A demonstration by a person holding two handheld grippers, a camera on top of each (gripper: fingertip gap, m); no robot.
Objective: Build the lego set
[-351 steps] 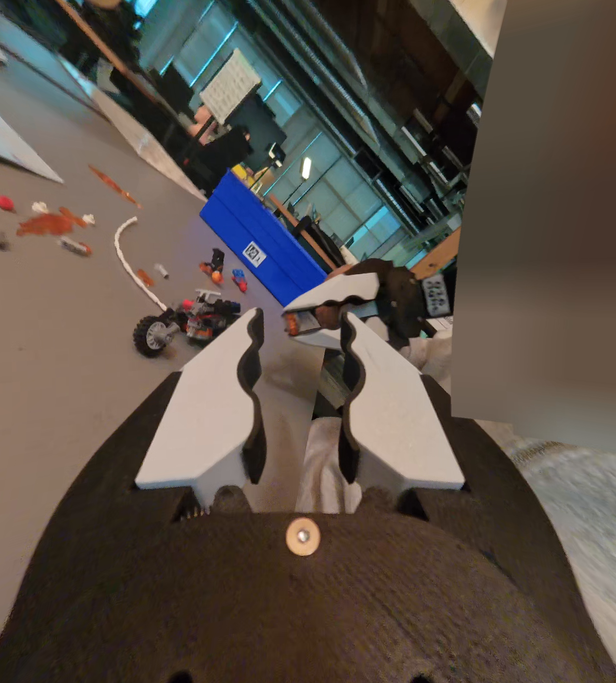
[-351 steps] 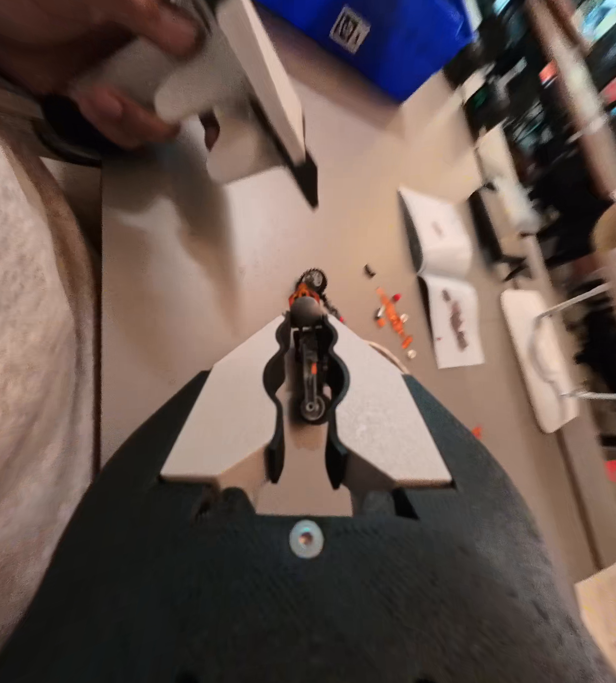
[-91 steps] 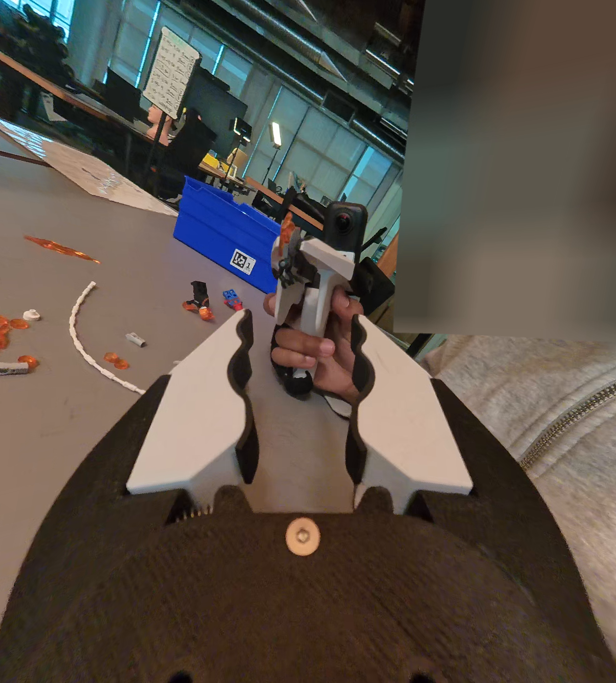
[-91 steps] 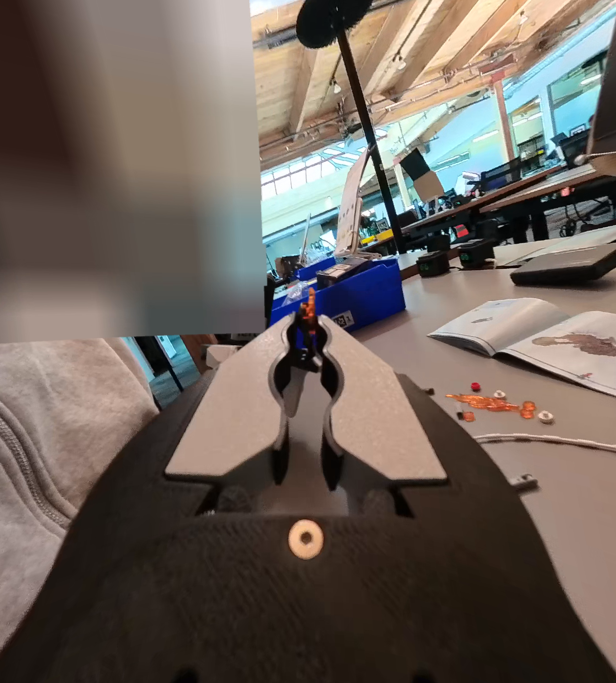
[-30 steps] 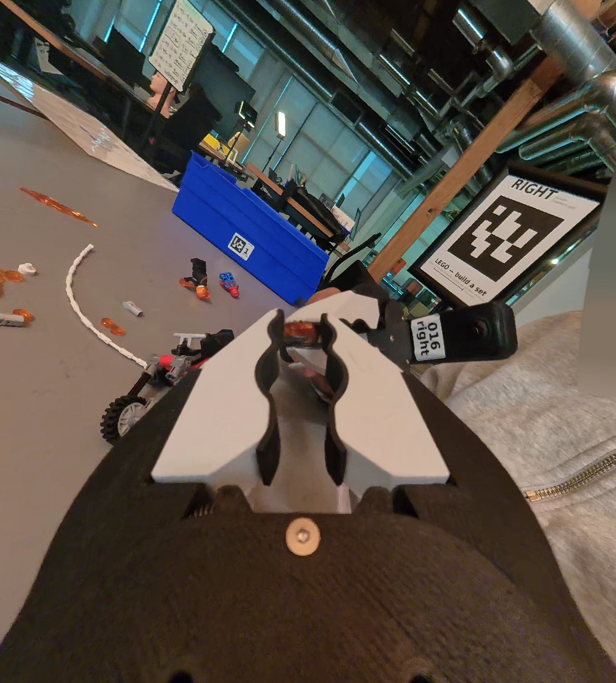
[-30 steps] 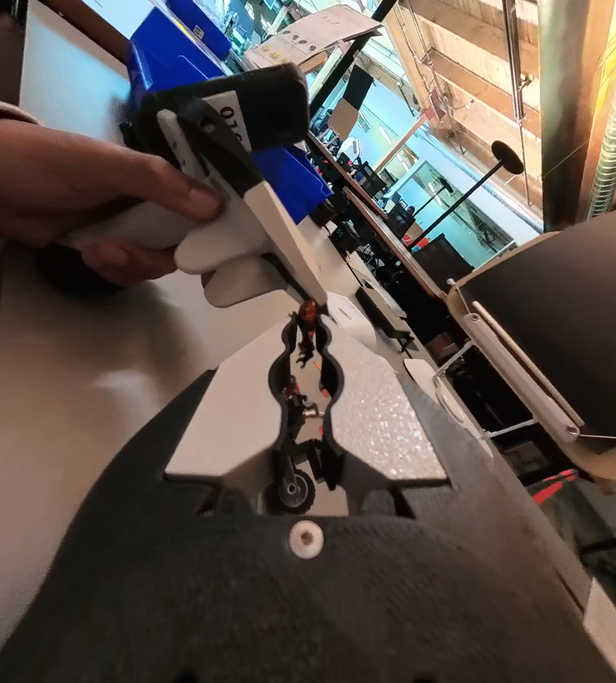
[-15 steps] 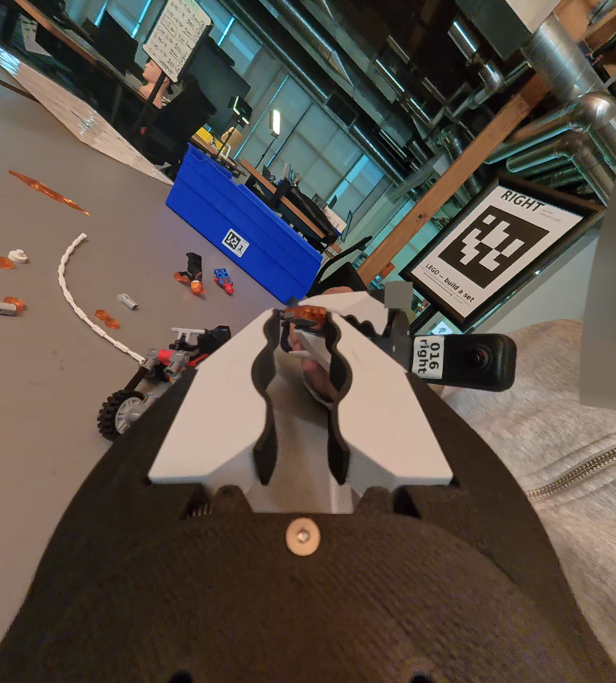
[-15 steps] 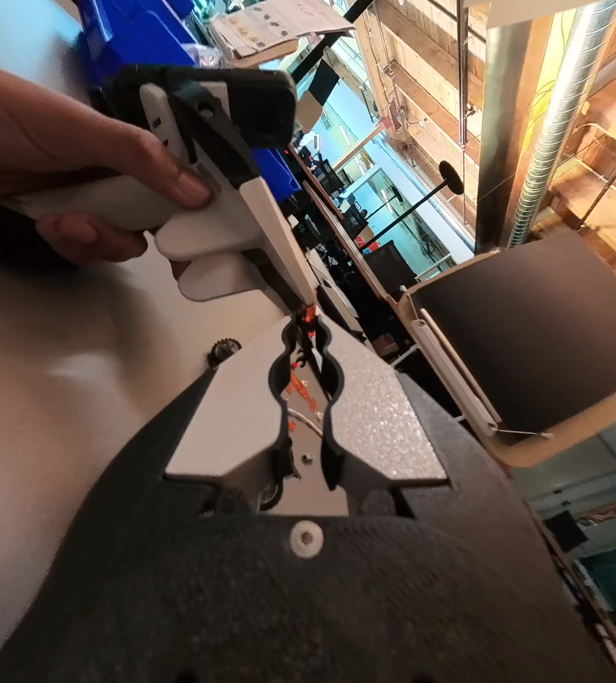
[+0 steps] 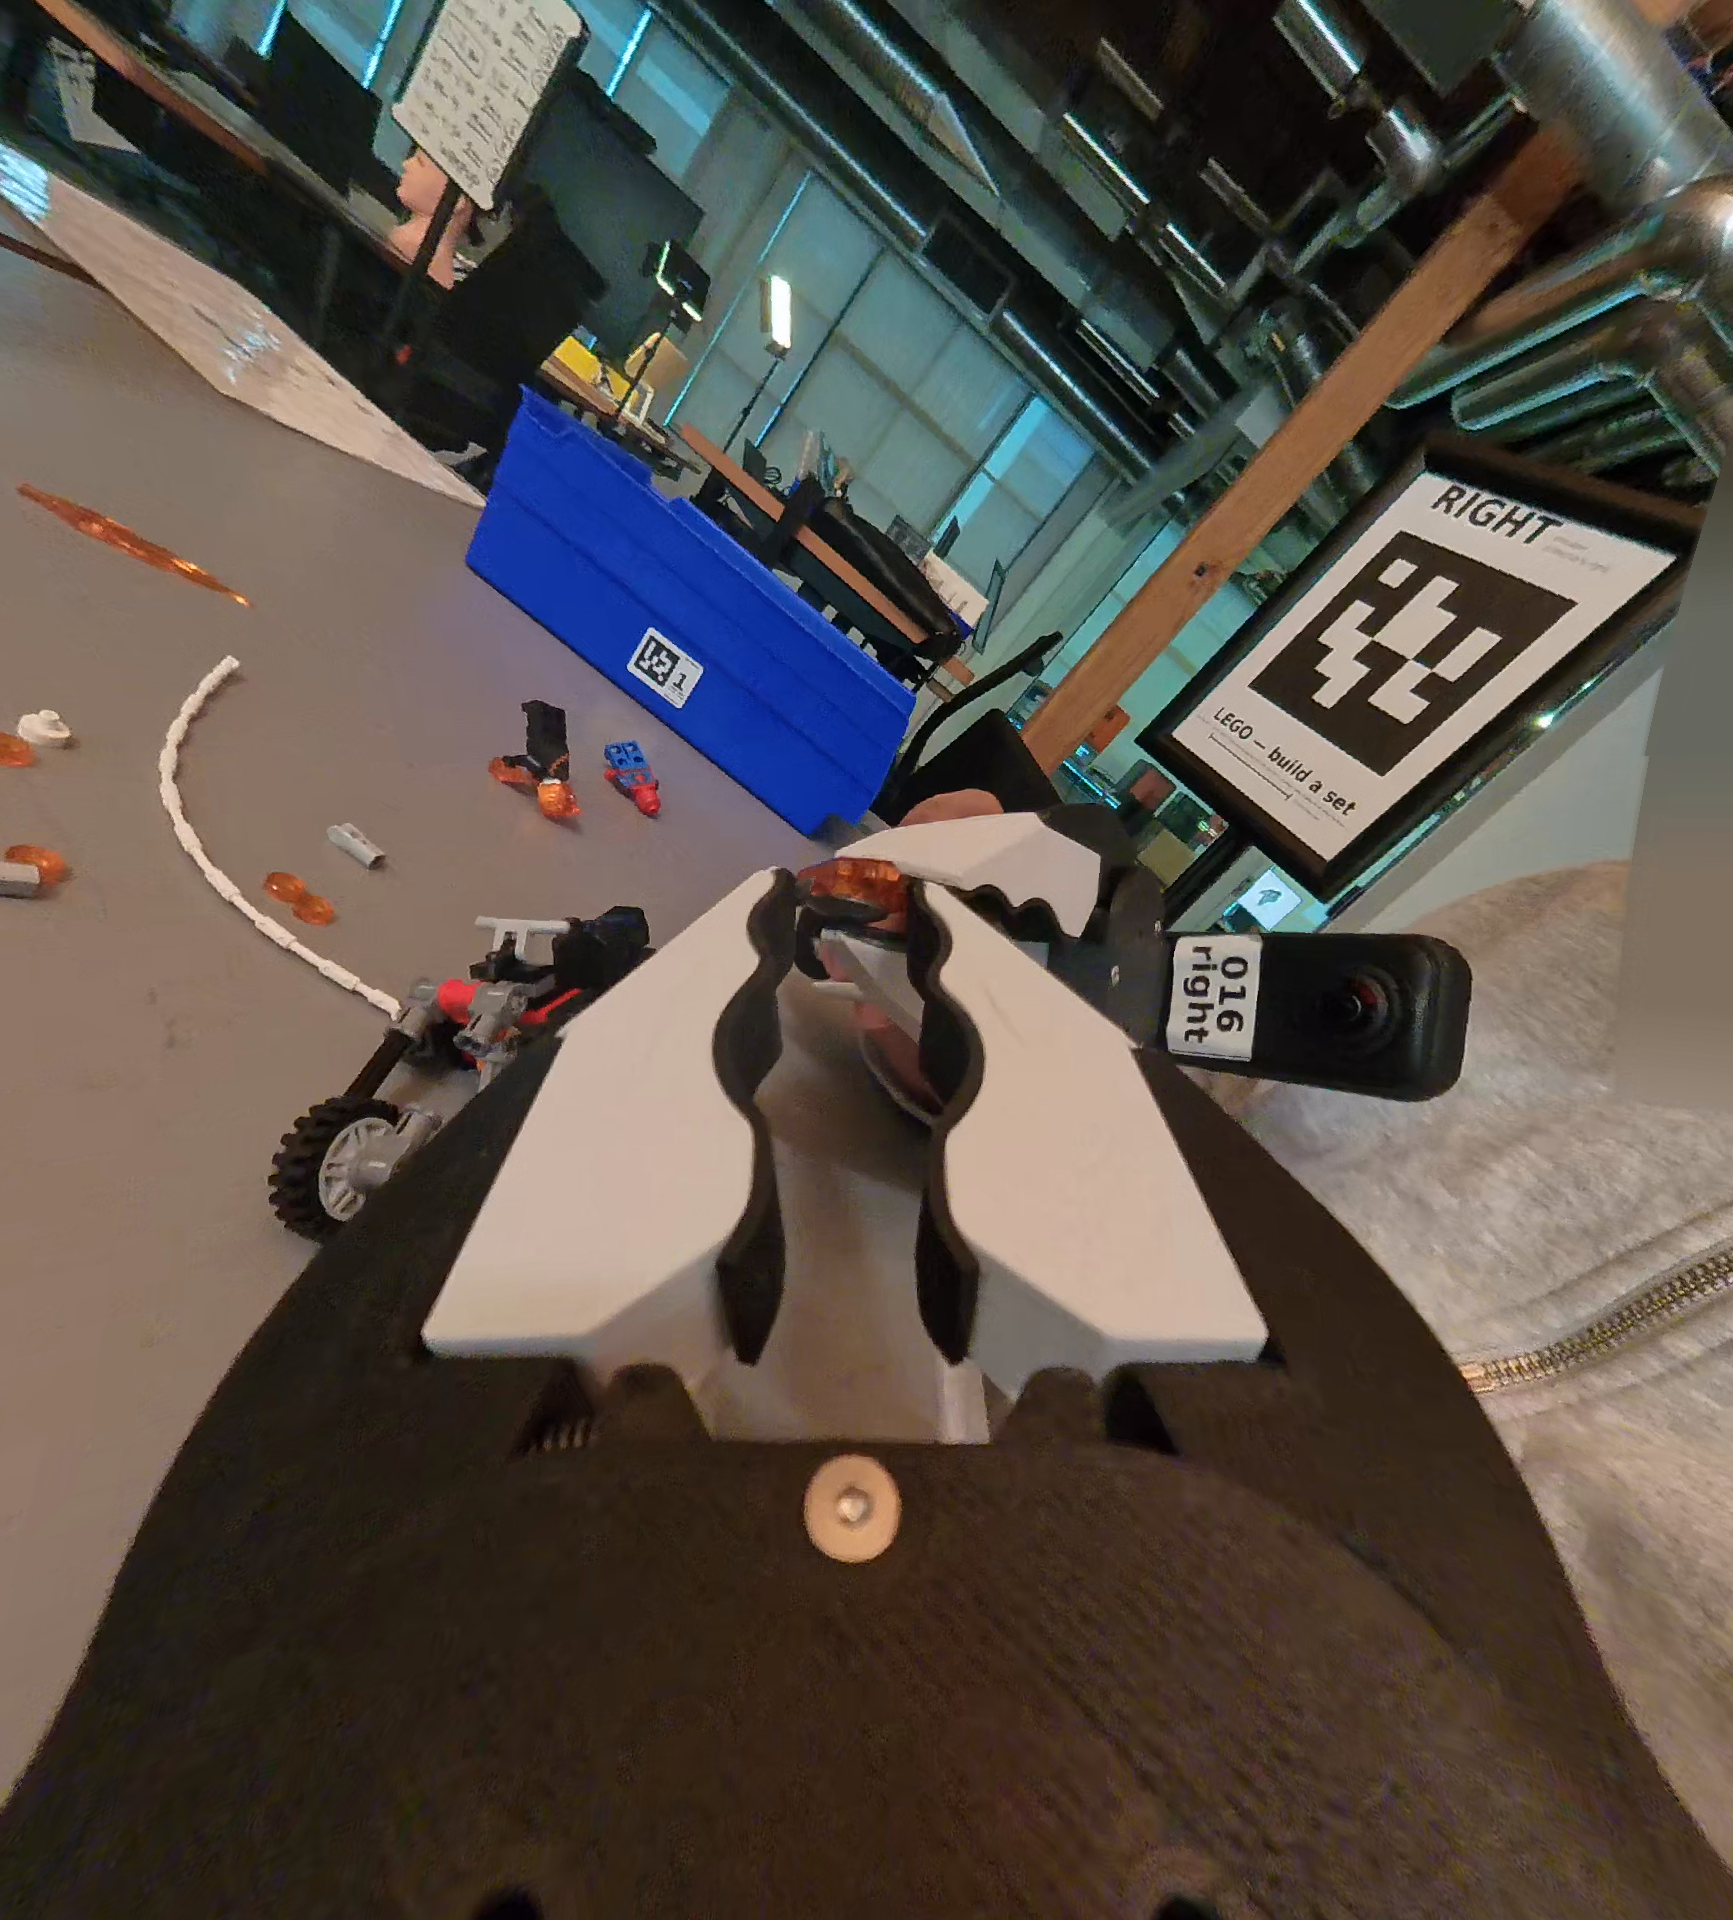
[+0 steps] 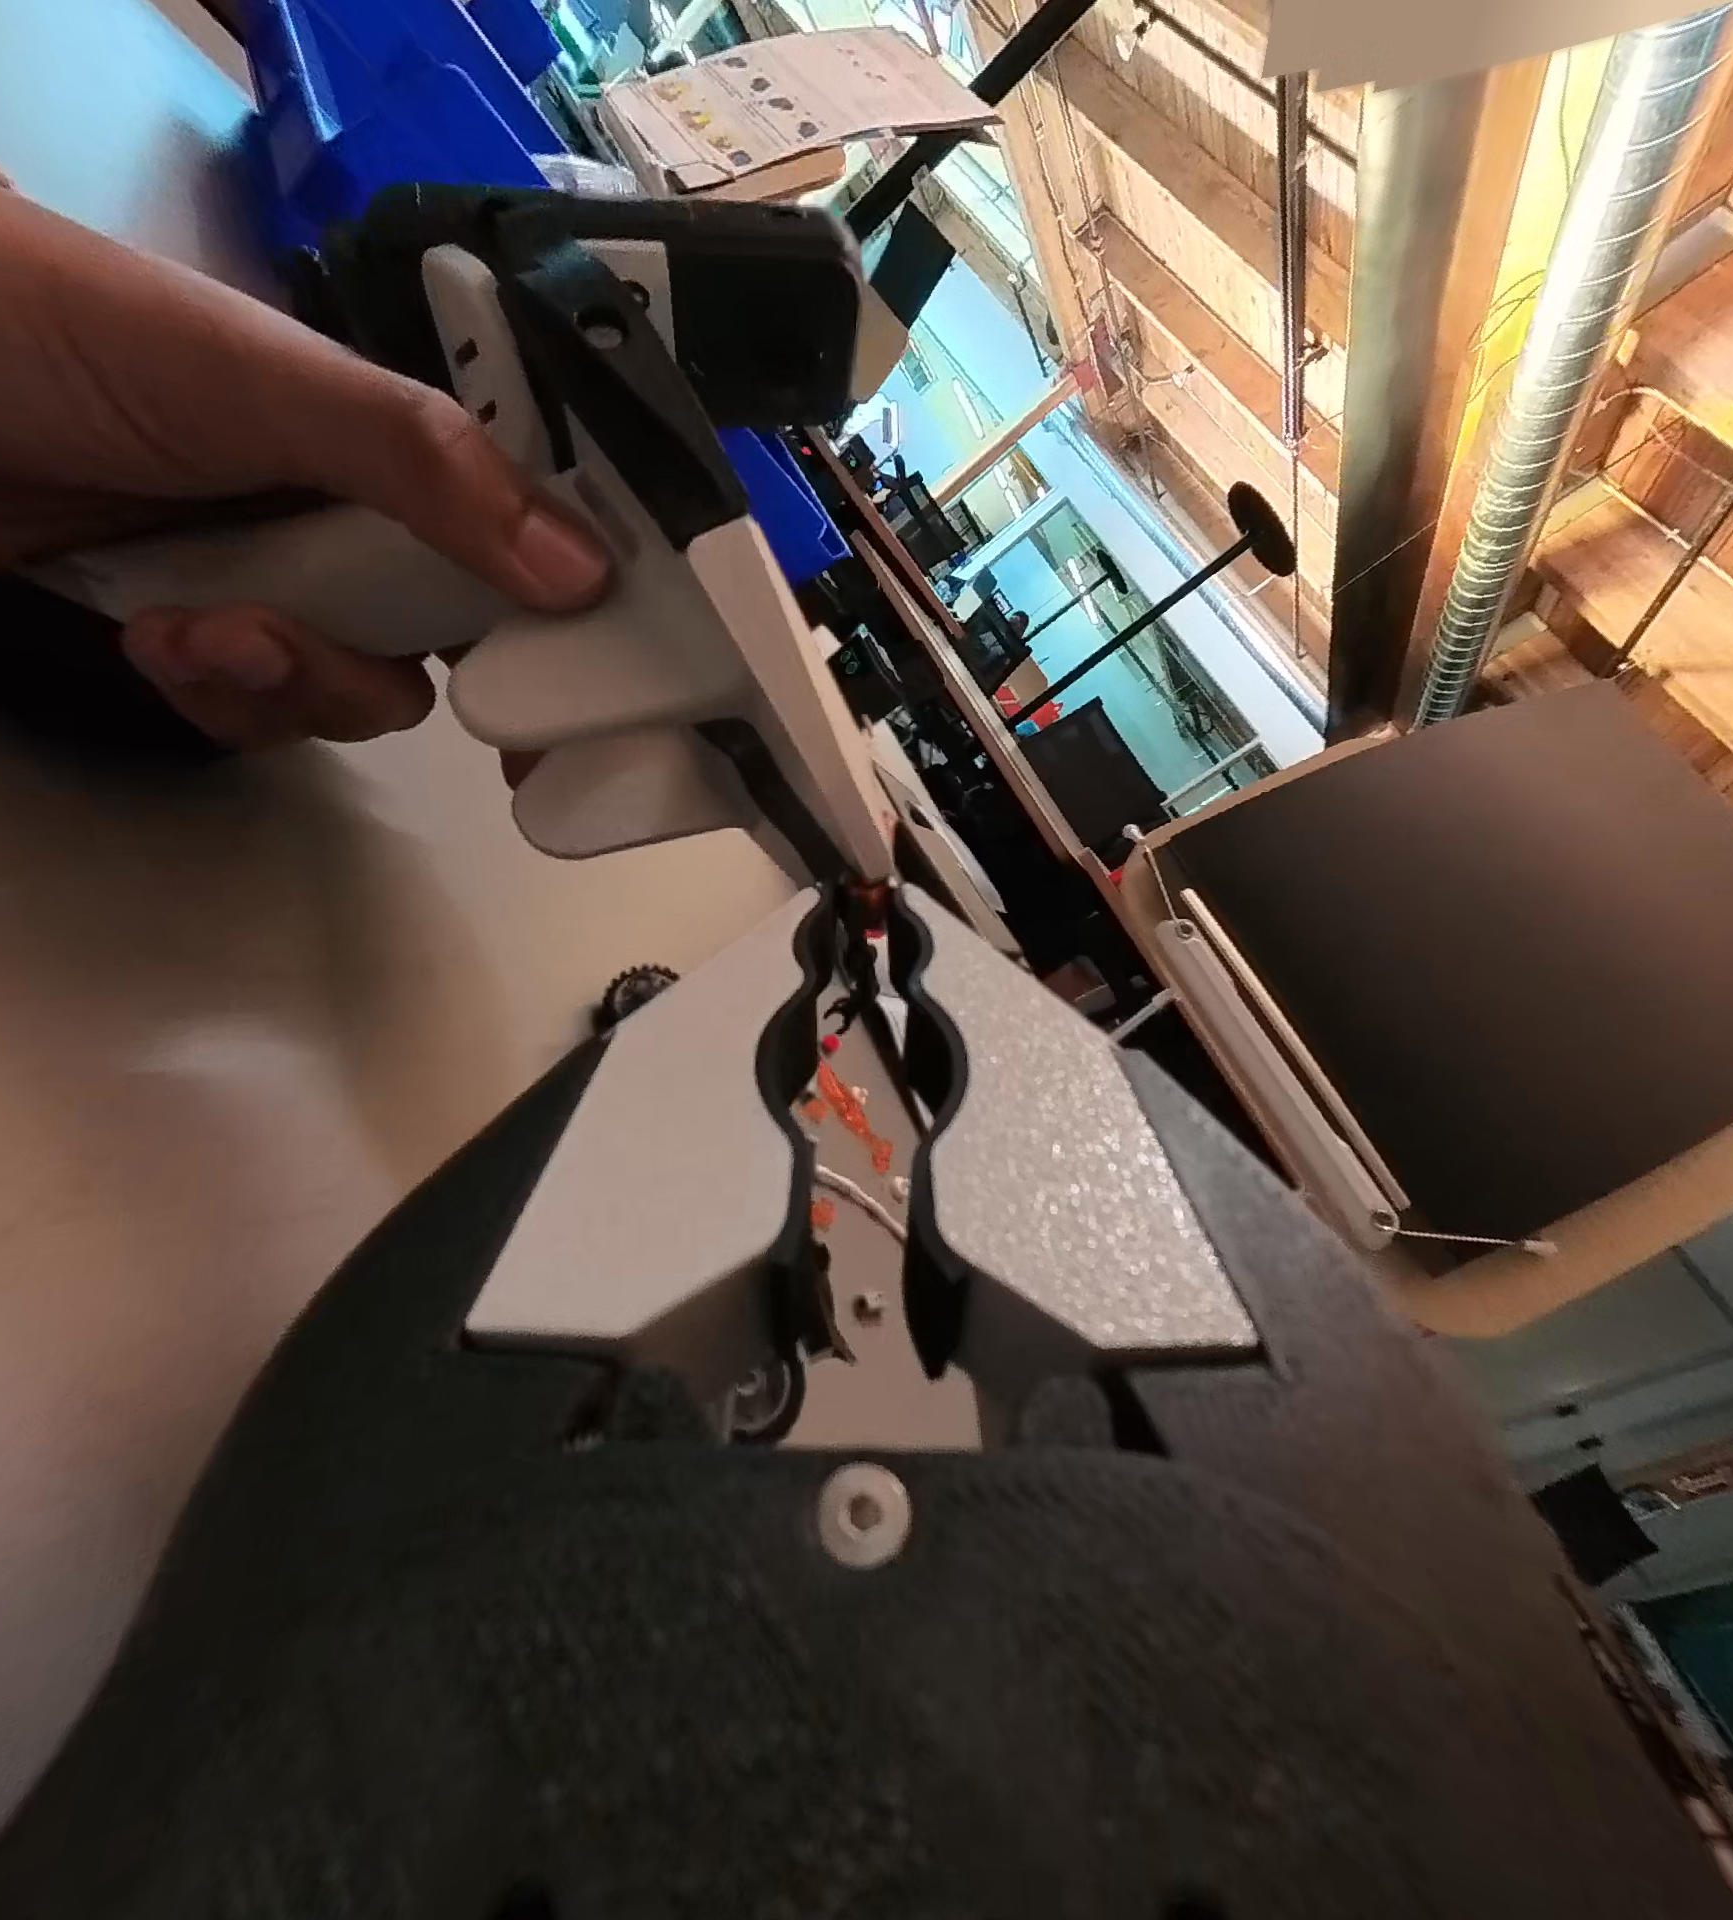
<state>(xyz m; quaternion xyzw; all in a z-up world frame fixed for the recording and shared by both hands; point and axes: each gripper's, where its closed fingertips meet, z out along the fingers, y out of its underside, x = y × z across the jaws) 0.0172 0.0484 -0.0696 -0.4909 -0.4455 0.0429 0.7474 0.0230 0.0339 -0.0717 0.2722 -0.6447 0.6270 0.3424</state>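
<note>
Both claws (image 9: 846, 888) (image 10: 862, 899) meet tip to tip, apparently clamped on one orange piece (image 9: 854, 881).

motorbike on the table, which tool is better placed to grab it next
Probably left: the motorbike lies right beside the left tool. But both are busy: left pinches an orange round piece, the right tool grips a small dark part, tips meeting.
</note>
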